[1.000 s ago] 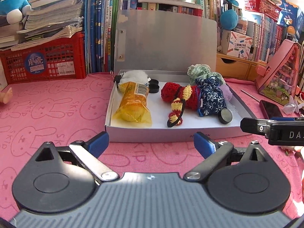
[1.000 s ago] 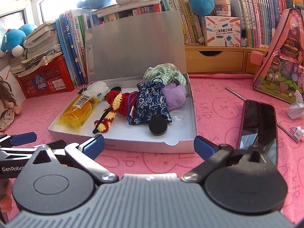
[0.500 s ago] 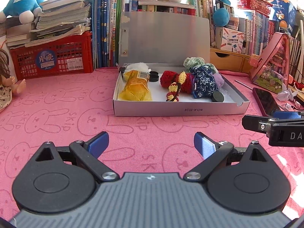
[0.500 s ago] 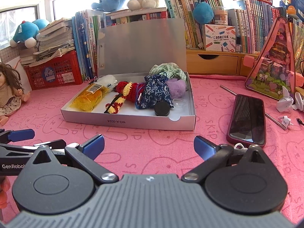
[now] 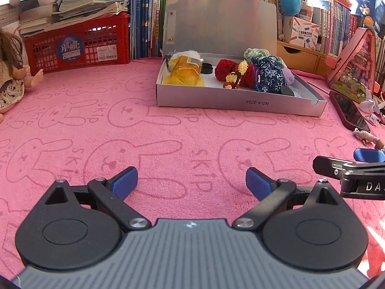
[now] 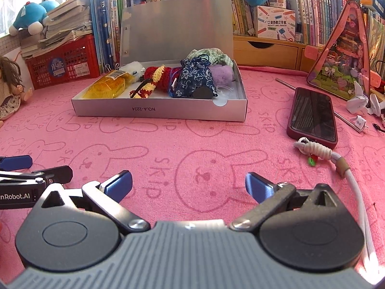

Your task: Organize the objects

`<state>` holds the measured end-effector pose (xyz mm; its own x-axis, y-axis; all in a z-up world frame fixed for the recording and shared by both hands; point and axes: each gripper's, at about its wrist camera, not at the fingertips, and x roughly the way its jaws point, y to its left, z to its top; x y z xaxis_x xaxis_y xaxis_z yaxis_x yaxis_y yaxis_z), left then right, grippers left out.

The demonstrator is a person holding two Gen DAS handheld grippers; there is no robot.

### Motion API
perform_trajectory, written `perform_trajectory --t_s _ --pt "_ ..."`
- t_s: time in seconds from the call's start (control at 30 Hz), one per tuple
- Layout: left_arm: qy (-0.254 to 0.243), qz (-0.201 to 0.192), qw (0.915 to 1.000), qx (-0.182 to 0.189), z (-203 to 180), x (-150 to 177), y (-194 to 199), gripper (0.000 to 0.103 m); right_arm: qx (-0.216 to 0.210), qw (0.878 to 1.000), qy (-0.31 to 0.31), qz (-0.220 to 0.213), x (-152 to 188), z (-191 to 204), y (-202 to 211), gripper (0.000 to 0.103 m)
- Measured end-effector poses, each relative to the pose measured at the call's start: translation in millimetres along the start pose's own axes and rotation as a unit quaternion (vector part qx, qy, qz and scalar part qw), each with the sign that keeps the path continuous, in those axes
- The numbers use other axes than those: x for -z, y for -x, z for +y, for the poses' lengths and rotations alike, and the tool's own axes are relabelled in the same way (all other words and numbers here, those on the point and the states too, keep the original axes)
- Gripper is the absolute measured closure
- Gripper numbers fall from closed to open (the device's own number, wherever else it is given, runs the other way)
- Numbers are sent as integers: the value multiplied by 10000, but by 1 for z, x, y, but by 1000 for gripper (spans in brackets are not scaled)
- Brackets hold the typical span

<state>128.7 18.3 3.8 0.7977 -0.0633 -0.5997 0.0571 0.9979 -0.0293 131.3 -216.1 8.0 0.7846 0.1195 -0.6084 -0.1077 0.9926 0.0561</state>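
A shallow silver box with its lid upright stands on the pink cloth. Inside lie a yellow packet, a red and yellow crochet doll, a blue floral pouch, a purple pompom, a green cloth and a black disc. My left gripper is open and empty, low over the cloth, well short of the box. My right gripper is open and empty beside it.
A dark phone and a white cord with a charm lie right of the box. A pink triangular case, a red crate, books, a wooden drawer unit and a doll ring the cloth.
Both grippers have drawn back from the box toward the near edge of the cloth, staying open. The box and its contents now look farther away.
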Motion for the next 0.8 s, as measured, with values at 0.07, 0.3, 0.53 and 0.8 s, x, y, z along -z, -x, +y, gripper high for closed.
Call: perform_trajectory --t_s 0.07,0.3,0.53,0.8 --pt "-108 -20 9999 -51 -3 2 -1 4 25 10000 40 44 1 2 -2 0" --pt "-143 19 9999 -54 -4 1 -4 0 124 9997 181 100 1 6 -4 0" --pt "-159 31 9998 -68 -5 1 -5 0 129 9997 182 104 1 6 -3 0" --pt "-164 35 9998 -97 -5 1 -5 0 126 9997 183 104 1 7 -3 0"
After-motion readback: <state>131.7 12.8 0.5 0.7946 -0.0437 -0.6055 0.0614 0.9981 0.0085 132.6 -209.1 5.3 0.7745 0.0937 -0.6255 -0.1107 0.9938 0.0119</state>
